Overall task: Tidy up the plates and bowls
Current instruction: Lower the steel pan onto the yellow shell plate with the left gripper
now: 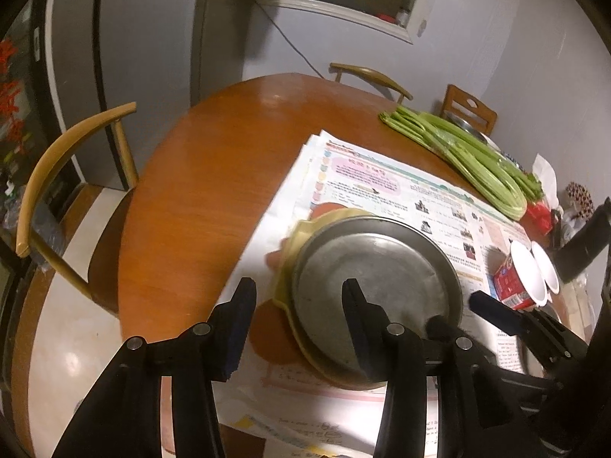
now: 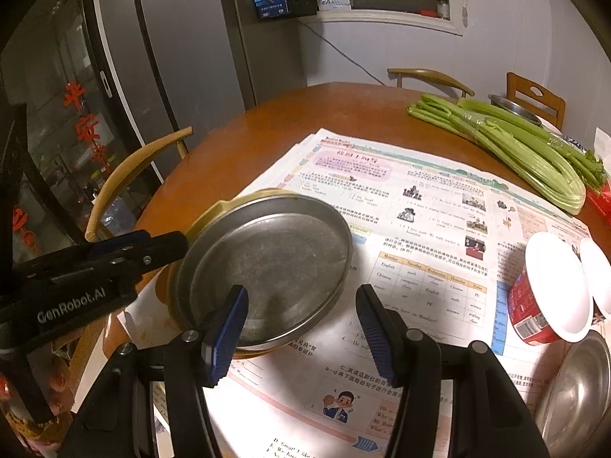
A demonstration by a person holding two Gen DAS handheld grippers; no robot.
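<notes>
Steel plate stacked in the yellow dish: thin rims, slick metal, grip at the edge

The steel plate (image 2: 267,263) sits nested on a yellow dish (image 1: 296,236), both resting on the newspaper (image 2: 420,236) that covers the near part of the round wooden table (image 1: 198,198).

My left gripper (image 1: 298,305) is released: its jaws stand apart across the plate's near-left rim, one finger outside the stack and one over the plate's floor, and nothing is pinched. My right gripper (image 2: 301,324) hangs just short of the plate's near edge with its blue pads parted and only paper between them, so it holds nothing either.

I judge the plate to be light, stiff and slippery. Its floor offers no hold, so the raised rim is the place to clamp, one pad inside and one outside. The yellow dish looks like plastic or enamel with a scalloped lip; it may lift along with the plate or slide on the paper. A second steel plate (image 2: 576,393) and two paper cups (image 2: 550,294) wait to my right.
</notes>
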